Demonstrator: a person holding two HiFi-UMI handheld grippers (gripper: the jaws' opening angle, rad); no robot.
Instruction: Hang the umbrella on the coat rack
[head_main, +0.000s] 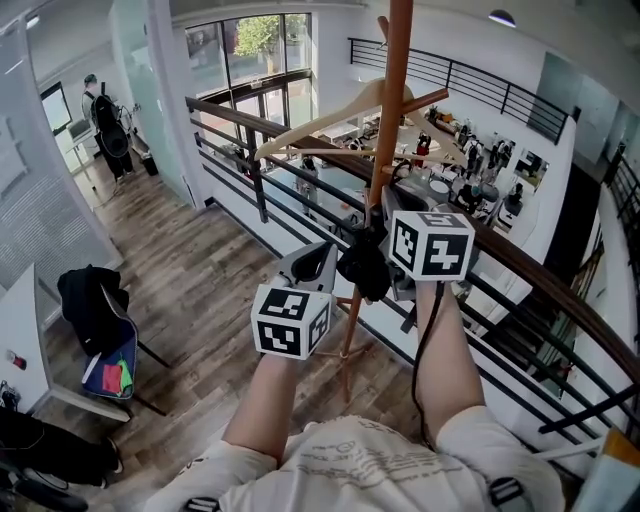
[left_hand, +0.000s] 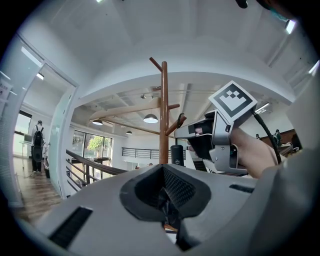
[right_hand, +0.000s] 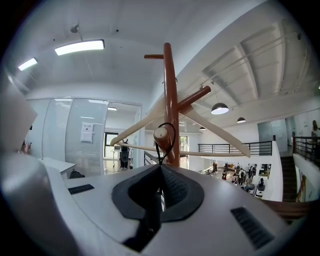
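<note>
Umbrella (head_main: 365, 268): it is hanging as a black folded bundle between the two grippers, right against the coat rack (head_main: 392, 110) and above the wooden floor.
Left gripper (left_hand: 165, 195): its jaws are clamping together on a crumpled fold of the umbrella's dark fabric.
Right gripper (right_hand: 160, 185): its jaws are pressing shut on a thin black cord (right_hand: 174, 132) that is rising from them.
Cord: it is looping around the blunt end of a peg (right_hand: 162, 137) on the coat rack; whether it is bearing on the peg cannot be told.
Head view only: it is showing the whole bundle, both forearms and the railing (head_main: 520, 260) behind the rack, while the marker cube is hiding the peg and cord.
Right gripper view only: it is showing the cord loop, with a wooden hanger (right_hand: 220, 132) spreading behind the peg.
Left gripper view only: it is showing the right gripper from the side, a hand wrapping its grip, beside the rack's pole.
</note>
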